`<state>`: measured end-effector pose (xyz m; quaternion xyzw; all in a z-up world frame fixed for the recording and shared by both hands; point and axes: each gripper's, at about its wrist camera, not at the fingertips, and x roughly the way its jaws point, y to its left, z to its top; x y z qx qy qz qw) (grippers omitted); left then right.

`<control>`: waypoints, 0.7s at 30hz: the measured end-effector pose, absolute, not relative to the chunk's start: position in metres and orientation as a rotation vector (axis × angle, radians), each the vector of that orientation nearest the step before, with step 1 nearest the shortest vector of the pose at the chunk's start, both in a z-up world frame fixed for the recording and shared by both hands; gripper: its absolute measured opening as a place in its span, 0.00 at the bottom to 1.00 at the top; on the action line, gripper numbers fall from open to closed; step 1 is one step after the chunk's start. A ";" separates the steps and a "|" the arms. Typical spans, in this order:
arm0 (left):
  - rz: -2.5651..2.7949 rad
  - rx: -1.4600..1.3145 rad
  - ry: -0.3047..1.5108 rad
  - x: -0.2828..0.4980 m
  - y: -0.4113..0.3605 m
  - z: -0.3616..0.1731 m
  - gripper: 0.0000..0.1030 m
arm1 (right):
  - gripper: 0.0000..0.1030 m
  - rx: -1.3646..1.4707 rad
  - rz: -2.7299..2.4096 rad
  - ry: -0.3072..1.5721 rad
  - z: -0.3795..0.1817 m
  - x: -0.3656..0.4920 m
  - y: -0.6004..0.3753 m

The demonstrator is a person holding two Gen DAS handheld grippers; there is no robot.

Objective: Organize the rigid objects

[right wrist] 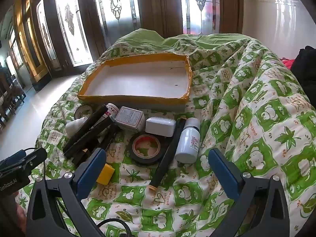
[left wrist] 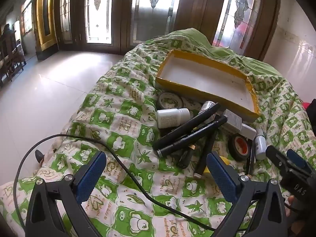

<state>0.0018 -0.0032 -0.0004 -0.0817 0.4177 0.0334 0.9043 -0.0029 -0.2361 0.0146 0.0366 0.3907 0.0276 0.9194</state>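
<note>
An empty yellow-rimmed cardboard box [left wrist: 197,91] [right wrist: 130,98] with a white inside lies on the green-patterned blanket. In front of it is a heap of several small items: black tubes [left wrist: 187,127] [right wrist: 86,131], a black tape roll [left wrist: 239,145] [right wrist: 146,148], white bottles [left wrist: 172,117] [right wrist: 188,140], a white case [right wrist: 160,126], a labelled square box [right wrist: 131,121], a yellow block [right wrist: 105,173] and a black stick [right wrist: 167,156]. My left gripper [left wrist: 157,177] hovers open just short of the tubes. My right gripper [right wrist: 158,170] is open over the stick's near end, gripping nothing.
A patterned tape roll [left wrist: 170,100] lies at the box's left corner. A black cable [left wrist: 122,169] crosses the blanket under my left gripper. The blanket [right wrist: 256,118] rises in folds on the right. A tiled floor [left wrist: 49,90] drops off to the left, with glass doors behind.
</note>
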 end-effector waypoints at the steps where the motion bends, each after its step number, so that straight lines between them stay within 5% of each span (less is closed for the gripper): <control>1: 0.063 -0.165 0.863 0.002 -0.005 0.000 0.99 | 1.00 0.080 0.057 0.810 0.016 -0.002 -0.237; 21: 0.038 -0.143 0.903 0.006 -0.012 -0.009 0.99 | 1.00 0.047 0.080 0.844 0.029 0.019 -0.247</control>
